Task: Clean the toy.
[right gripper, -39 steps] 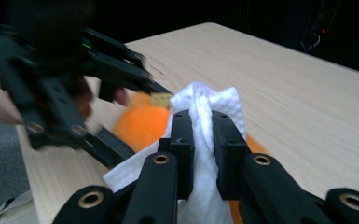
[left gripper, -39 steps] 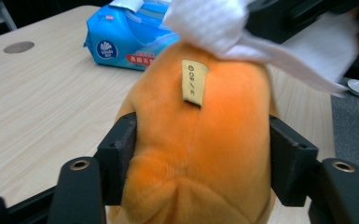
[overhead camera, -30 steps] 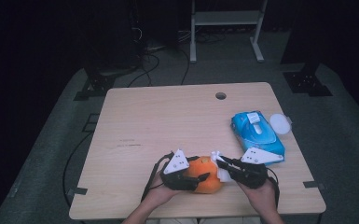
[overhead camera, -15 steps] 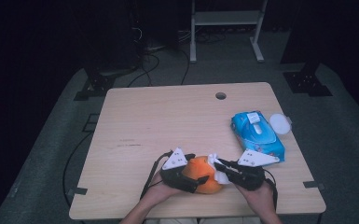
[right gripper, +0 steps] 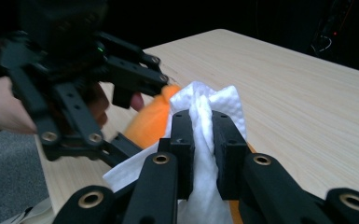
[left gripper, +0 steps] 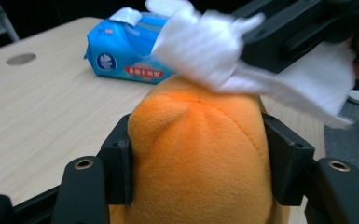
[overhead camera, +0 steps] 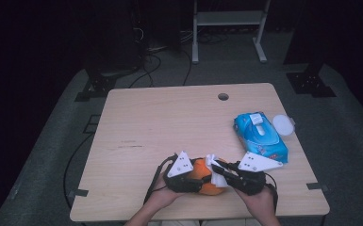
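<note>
An orange plush toy (overhead camera: 199, 170) lies near the table's front edge. My left gripper (overhead camera: 199, 181) reaches in from the left, and its jaws have just been closing, with the plush (left gripper: 196, 121) between them. Both pads (left gripper: 119, 163) press into its sides. My right gripper (overhead camera: 219, 170) comes from the right, shut on a crumpled white wipe (overhead camera: 214, 164). In the right gripper view the wipe (right gripper: 214, 100) is pinched between the jaws of my right gripper (right gripper: 201, 135), above the plush (right gripper: 151, 123). The wipe (left gripper: 205, 46) rests on top of the plush.
A blue pack of wet wipes (overhead camera: 260, 136) lies at the right side of the table, with a round white lid (overhead camera: 283, 125) beside it. A cable hole (overhead camera: 223, 96) sits near the far edge of the table (overhead camera: 169, 122). Cables and a white frame stand on the floor beyond.
The wipe in the right gripper has shifted slightly over the top of the plush. Both hands stay at the same spot by the front edge.
</note>
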The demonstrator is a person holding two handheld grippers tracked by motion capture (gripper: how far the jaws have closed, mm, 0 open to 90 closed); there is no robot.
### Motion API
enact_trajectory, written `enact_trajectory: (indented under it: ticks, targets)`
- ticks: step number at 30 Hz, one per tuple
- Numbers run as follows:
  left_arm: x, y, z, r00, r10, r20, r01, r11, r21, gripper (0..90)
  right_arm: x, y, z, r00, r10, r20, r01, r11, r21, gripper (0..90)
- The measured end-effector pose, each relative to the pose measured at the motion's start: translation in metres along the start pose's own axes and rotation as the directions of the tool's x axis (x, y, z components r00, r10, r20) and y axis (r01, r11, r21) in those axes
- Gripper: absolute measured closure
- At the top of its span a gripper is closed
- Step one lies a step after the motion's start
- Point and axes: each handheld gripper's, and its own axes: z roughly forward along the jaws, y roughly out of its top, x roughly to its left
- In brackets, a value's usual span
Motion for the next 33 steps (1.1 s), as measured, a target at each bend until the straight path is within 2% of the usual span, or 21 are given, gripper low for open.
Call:
enact_trajectory:
  ticks: [1, 2, 4, 6, 8, 11, 13, 15, 16, 20, 21, 22, 23, 25, 27, 28, 30, 33]
  targets:
    - [0.001, -0.002, 0.001, 1.0000, 0.001, 0.006, -0.001, 1.0000, 0.006, 36.2, -0.003, -0.003, 0.001, 0.9998, 0.020, -0.002, -0.020, 1.000, 0.011, 79.6]
    - [0.002, -0.004, 0.002, 0.9997, -0.019, 0.018, 0.019, 0.9998, 0.003, 32.3, -0.006, -0.006, 0.002, 0.9997, 0.025, 0.000, -0.025, 0.999, 0.022, 79.6]
    - [0.006, -0.006, 0.004, 0.9992, -0.030, 0.026, 0.030, 0.9996, 0.002, 22.1, -0.013, -0.017, 0.007, 0.9987, 0.050, 0.010, -0.051, 0.997, 0.052, 79.7]
    - [0.011, -0.008, 0.004, 0.9988, -0.042, 0.027, 0.042, 0.9991, -0.004, 15.8, -0.019, -0.021, 0.009, 0.9977, 0.065, 0.019, -0.066, 0.996, 0.060, 79.6]
    - [0.017, -0.011, 0.002, 0.9970, -0.072, 0.027, 0.072, 0.9974, -0.007, 8.6, -0.023, -0.022, 0.007, 0.9968, 0.073, 0.033, -0.075, 0.995, 0.061, 79.7]
    - [0.028, -0.018, 0.002, 0.9882, -0.144, 0.052, 0.145, 0.9893, -0.014, 5.2, -0.030, -0.026, 0.004, 0.9942, 0.099, 0.042, -0.101, 0.993, 0.063, 79.7]
    - [0.033, -0.021, 0.004, 0.9757, -0.202, 0.085, 0.203, 0.9791, -0.009, 4.2, -0.033, -0.027, 0.002, 0.9932, 0.105, 0.049, -0.109, 0.992, 0.069, 79.7]
    - [0.037, -0.025, 0.006, 0.9594, -0.254, 0.124, 0.256, 0.9667, -0.004, 5.4, -0.036, -0.029, 0.001, 0.9919, 0.114, 0.057, -0.118, 0.990, 0.076, 79.6]
    - [0.037, -0.026, 0.007, 0.9556, -0.262, 0.135, 0.266, 0.9641, -0.006, 9.5, -0.036, -0.030, 0.001, 0.9909, 0.122, 0.056, -0.126, 0.989, 0.074, 79.6]
    - [0.028, -0.015, 0.000, 0.9808, -0.187, 0.056, 0.187, 0.9823, -0.003, 31.9, -0.036, -0.025, 0.000, 0.9903, 0.122, 0.066, -0.126, 0.990, 0.061, 79.7]
    - [0.025, -0.010, -0.003, 0.9870, -0.158, 0.028, 0.159, 0.9872, -0.015, 33.9, -0.035, -0.022, -0.002, 0.9907, 0.118, 0.068, -0.121, 0.991, 0.050, 79.7]
    - [0.020, -0.004, -0.007, 0.9939, -0.108, -0.023, 0.108, 0.9941, -0.011, 35.8, -0.034, -0.018, -0.005, 0.9915, 0.109, 0.071, -0.112, 0.993, 0.033, 79.6]
    - [0.015, 0.000, -0.009, 0.9961, -0.058, -0.067, 0.058, 0.9983, 0.001, 37.0, -0.031, -0.013, -0.009, 0.9925, 0.104, 0.064, -0.104, 0.995, -0.001, 79.7]
    - [0.008, 0.005, -0.009, 0.9937, 0.004, -0.112, -0.001, 0.9996, 0.029, 37.4, -0.024, -0.004, -0.015, 0.9945, 0.090, 0.052, -0.088, 0.995, -0.045, 79.7]
    - [0.004, 0.006, -0.005, 0.9941, 0.011, -0.108, -0.007, 0.9991, 0.041, 37.3, -0.015, 0.004, -0.016, 0.9977, 0.055, 0.039, -0.052, 0.996, -0.078, 79.6]
    - [0.000, 0.006, -0.002, 0.9948, 0.021, -0.100, -0.016, 0.9989, 0.044, 37.0, -0.011, 0.007, -0.015, 0.9987, 0.041, 0.030, -0.039, 0.996, -0.077, 79.6]
    - [-0.006, 0.008, 0.002, 0.9954, 0.057, -0.078, -0.054, 0.9977, 0.041, 34.2, -0.004, 0.009, -0.011, 0.9992, 0.002, 0.041, 0.001, 0.998, -0.065, 79.6]
    - [-0.007, 0.009, 0.002, 0.9984, 0.039, -0.041, -0.038, 0.9990, 0.022, 27.1, -0.004, 0.004, -0.004, 0.9977, -0.017, 0.066, 0.019, 0.999, -0.030, 79.8]
